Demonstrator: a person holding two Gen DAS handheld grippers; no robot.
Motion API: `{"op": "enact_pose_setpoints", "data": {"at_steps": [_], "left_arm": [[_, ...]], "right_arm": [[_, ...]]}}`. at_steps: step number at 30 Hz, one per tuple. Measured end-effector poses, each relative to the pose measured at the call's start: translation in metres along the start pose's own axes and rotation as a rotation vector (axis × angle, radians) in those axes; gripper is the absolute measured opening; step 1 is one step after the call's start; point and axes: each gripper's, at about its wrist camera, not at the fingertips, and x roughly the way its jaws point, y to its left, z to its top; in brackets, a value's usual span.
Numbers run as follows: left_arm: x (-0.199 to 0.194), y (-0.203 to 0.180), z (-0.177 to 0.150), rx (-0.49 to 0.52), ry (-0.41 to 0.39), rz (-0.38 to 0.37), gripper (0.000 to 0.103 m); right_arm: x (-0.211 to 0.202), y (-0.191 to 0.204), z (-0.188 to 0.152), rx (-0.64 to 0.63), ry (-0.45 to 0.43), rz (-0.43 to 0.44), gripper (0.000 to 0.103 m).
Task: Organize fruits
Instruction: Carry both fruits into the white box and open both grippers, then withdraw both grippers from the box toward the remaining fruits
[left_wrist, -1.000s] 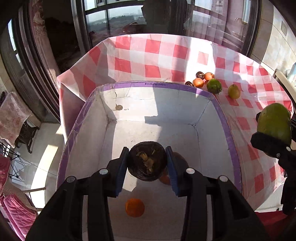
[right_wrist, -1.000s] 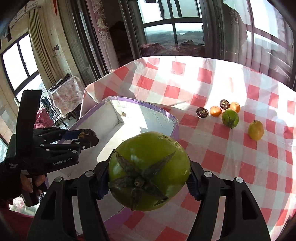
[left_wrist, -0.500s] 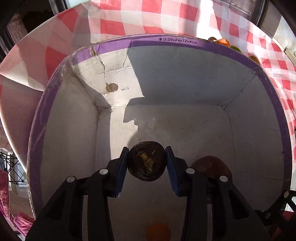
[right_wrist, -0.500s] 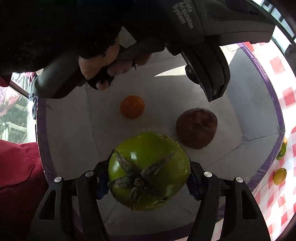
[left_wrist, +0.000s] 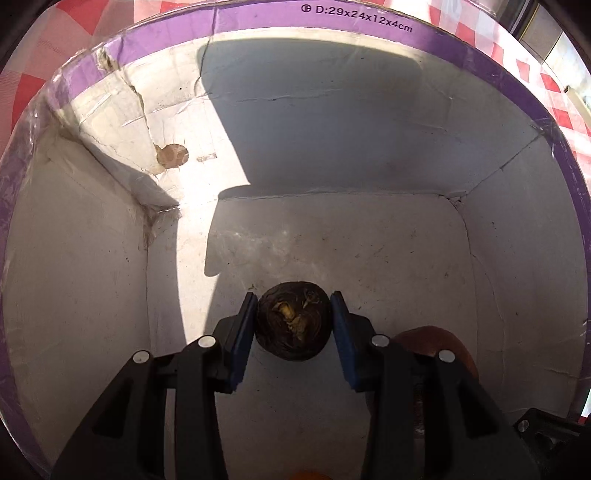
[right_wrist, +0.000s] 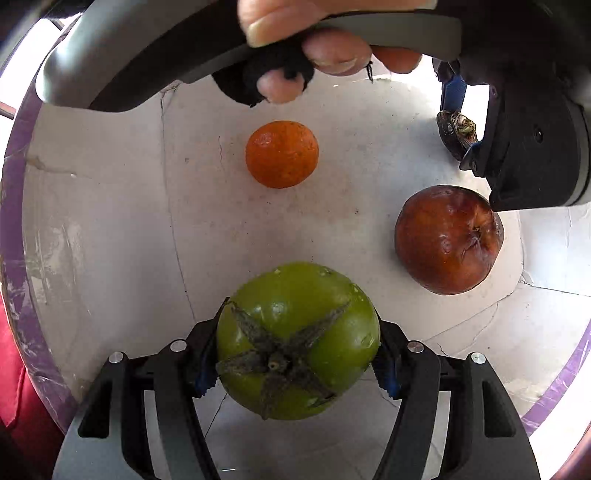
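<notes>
My left gripper (left_wrist: 293, 323) is shut on a small dark wrinkled fruit (left_wrist: 293, 325) and holds it low inside the white box with the purple rim (left_wrist: 354, 22), near the floor. My right gripper (right_wrist: 295, 362) is shut on a large green fruit with a dark star-shaped calyx (right_wrist: 297, 339), also inside the box. On the box floor lie an orange (right_wrist: 282, 154) and a brown-red fruit (right_wrist: 448, 240). The left gripper and its dark fruit (right_wrist: 456, 133) show at the upper right of the right wrist view.
The box walls (left_wrist: 74, 295) close in on all sides. The red-and-white checked tablecloth (left_wrist: 554, 96) shows beyond the rim. The brown-red fruit (left_wrist: 436, 343) lies just right of the left gripper. A hand (right_wrist: 314, 48) holds the left gripper's handle.
Both grippers have moved from above the table down into the box, each still holding its fruit. The left gripper has sunk closer to the floor.
</notes>
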Motion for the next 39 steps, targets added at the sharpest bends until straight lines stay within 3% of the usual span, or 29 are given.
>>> {"op": "enact_pose_setpoints", "data": {"at_steps": [7, 9, 11, 14, 20, 25, 31, 34, 39], "left_arm": [[-0.003, 0.009, -0.009, 0.008, -0.037, -0.007, 0.041], [-0.004, 0.006, -0.016, -0.004, -0.041, -0.004, 0.048], [-0.003, 0.002, -0.023, -0.018, -0.039, 0.002, 0.068], [-0.004, 0.006, -0.030, -0.047, -0.045, 0.003, 0.081], [-0.012, 0.005, -0.037, -0.071, -0.046, 0.009, 0.086], [-0.037, 0.003, -0.036, -0.086, -0.125, 0.015, 0.097], [-0.062, 0.005, -0.034, -0.091, -0.173, 0.050, 0.098], [-0.067, 0.003, -0.033, -0.085, -0.234, 0.082, 0.100], [-0.081, -0.016, -0.026, -0.058, -0.388, 0.140, 0.101]], "right_arm": [[0.009, -0.004, -0.003, -0.014, 0.078, -0.025, 0.065], [0.011, -0.008, -0.003, -0.005, 0.101, -0.029, 0.065], [0.011, -0.011, -0.005, 0.018, 0.109, -0.027, 0.065], [0.002, -0.021, -0.007, 0.073, 0.068, -0.021, 0.078], [-0.013, -0.040, -0.009, 0.123, 0.019, -0.033, 0.085], [-0.026, -0.048, -0.015, 0.148, 0.016, -0.079, 0.087], [-0.078, -0.046, -0.029, 0.071, -0.200, -0.175, 0.087], [-0.102, -0.055, -0.035, 0.148, -0.307, -0.138, 0.087], [-0.155, -0.093, -0.072, 0.343, -0.563, -0.063, 0.088]]}}
